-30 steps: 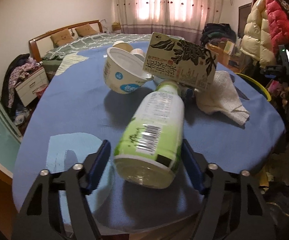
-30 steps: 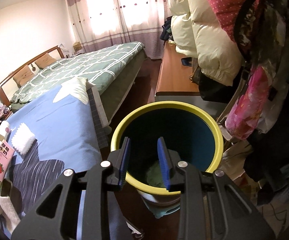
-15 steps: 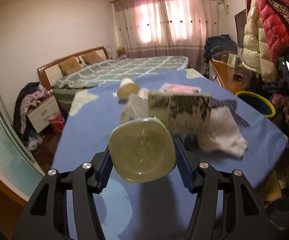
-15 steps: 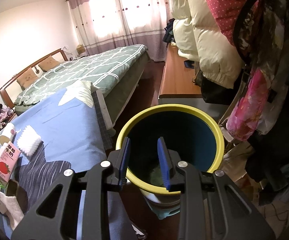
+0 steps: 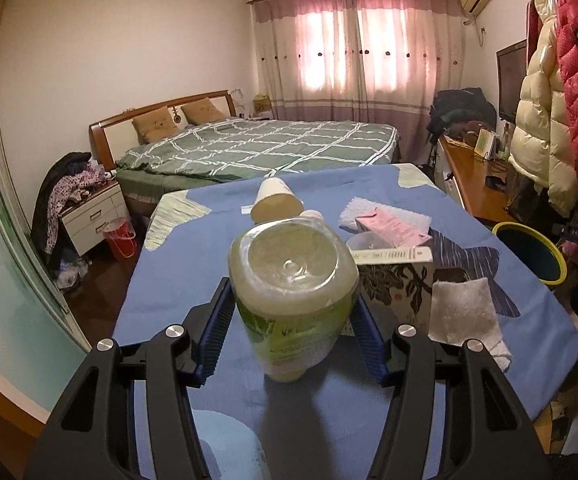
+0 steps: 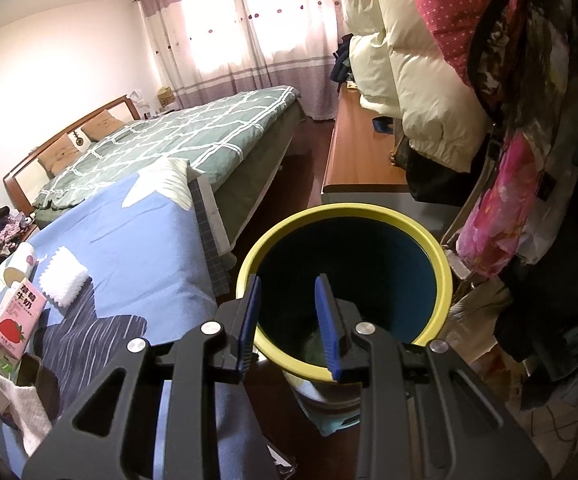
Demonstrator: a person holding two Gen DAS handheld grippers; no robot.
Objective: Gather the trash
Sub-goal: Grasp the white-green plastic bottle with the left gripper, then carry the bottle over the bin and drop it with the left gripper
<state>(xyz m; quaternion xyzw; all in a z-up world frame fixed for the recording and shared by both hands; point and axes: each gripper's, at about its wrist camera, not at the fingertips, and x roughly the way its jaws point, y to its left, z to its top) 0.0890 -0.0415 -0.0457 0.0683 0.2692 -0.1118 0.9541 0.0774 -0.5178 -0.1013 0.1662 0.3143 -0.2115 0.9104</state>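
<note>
We see our left gripper (image 5: 291,326) clamped on a bottle (image 5: 293,300), its blue pads (image 5: 214,332) pressing the sides. The bottle is tipped so its clear, rounded base faces the camera; the body is pale green with a printed label, and the cap end points down and away from us, blurred enough that we cannot read the print. It sits lifted above the blue cloth (image 5: 193,272) covering the table.

Just past it at about 2 o'clock stands a carton (image 5: 399,288) with a dark leaf pattern, and a white towel (image 5: 463,314) lies beside it. Farther out, at 12 o'clock, a paper cup (image 5: 275,200) lies on its side, with a pink carton (image 5: 391,227) at 1 o'clock. A bed (image 5: 257,144) fills the far room.

Our right gripper (image 6: 287,322) holds nothing, its jaws parted with a gap between them. Directly beyond the fingertips is the yellow-rimmed bin (image 6: 345,212) with a dark blue inside; something pale green seems to lie at its bottom.
</note>
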